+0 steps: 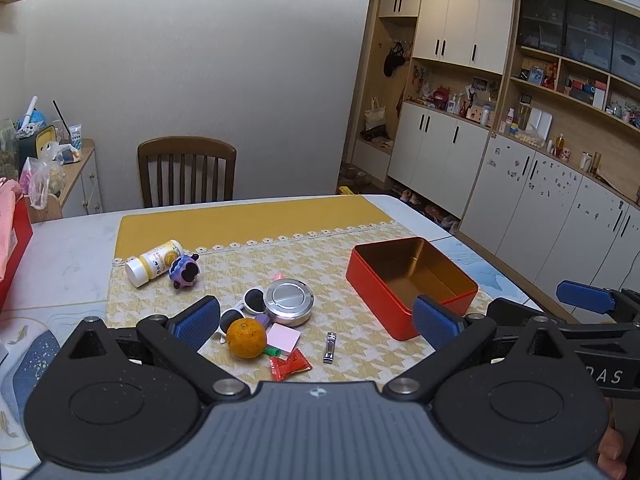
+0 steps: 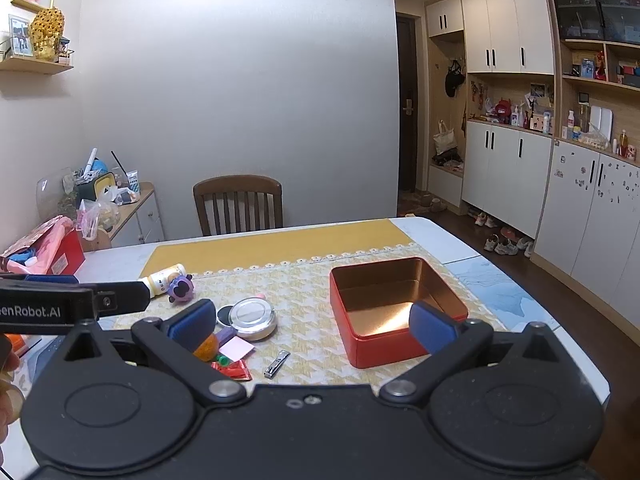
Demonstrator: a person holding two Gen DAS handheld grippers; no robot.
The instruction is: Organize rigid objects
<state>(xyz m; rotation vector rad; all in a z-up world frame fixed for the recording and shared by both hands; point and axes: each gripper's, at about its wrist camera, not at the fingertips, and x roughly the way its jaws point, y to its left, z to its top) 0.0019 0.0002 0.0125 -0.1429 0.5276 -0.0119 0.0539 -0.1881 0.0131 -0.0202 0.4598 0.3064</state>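
An open red tin box (image 1: 412,280) (image 2: 394,312) with a gold inside stands empty on the right of the yellow mat. Left of it lie a round silver tin (image 1: 290,301) (image 2: 253,317), an orange (image 1: 246,338) (image 2: 207,349), white sunglasses (image 1: 240,312), a pink card (image 1: 283,337), a nail clipper (image 1: 330,347) (image 2: 277,363), a red packet (image 1: 290,365) (image 2: 233,370), a small green piece (image 1: 273,351), a yellow bottle (image 1: 154,262) (image 2: 163,276) on its side and a purple toy (image 1: 184,271) (image 2: 181,288). My left gripper (image 1: 316,320) and right gripper (image 2: 312,320) are both open, empty, above the table's near edge.
A wooden chair (image 1: 186,172) stands at the table's far side. A red box (image 2: 60,254) with pink contents sits at the table's left edge. A cluttered side cabinet (image 1: 76,176) is at the left, white cupboards (image 1: 540,200) along the right wall.
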